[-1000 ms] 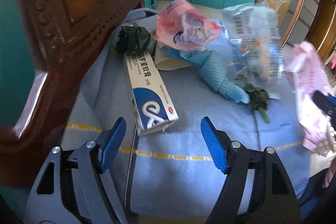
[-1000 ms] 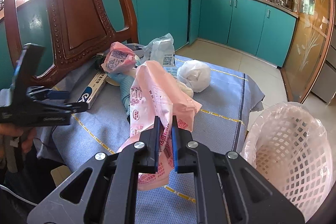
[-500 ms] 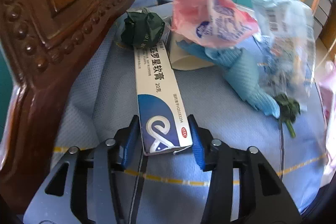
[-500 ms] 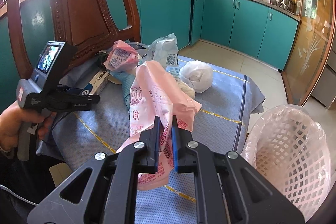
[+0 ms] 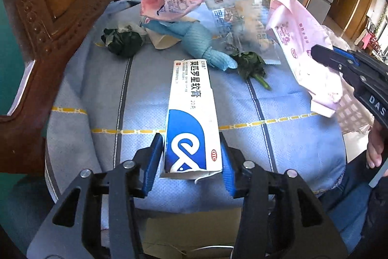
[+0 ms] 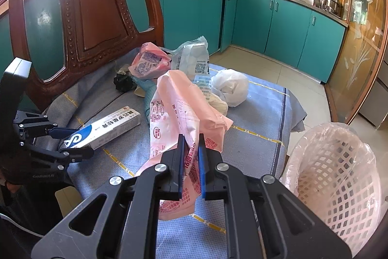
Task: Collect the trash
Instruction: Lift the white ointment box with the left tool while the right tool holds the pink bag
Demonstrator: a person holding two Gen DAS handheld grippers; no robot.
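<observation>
The ointment box [image 5: 191,123], a second ago lying loose on the blue cloth [image 5: 278,145], now sits clamped at its near end in the left gripper [image 5: 191,165] and has lifted clear. The right gripper [image 6: 191,162] stays pinched on the pink wrapper [image 6: 184,113], beside the lined basket [image 6: 339,174], so both pieces look ready to drop in.
</observation>
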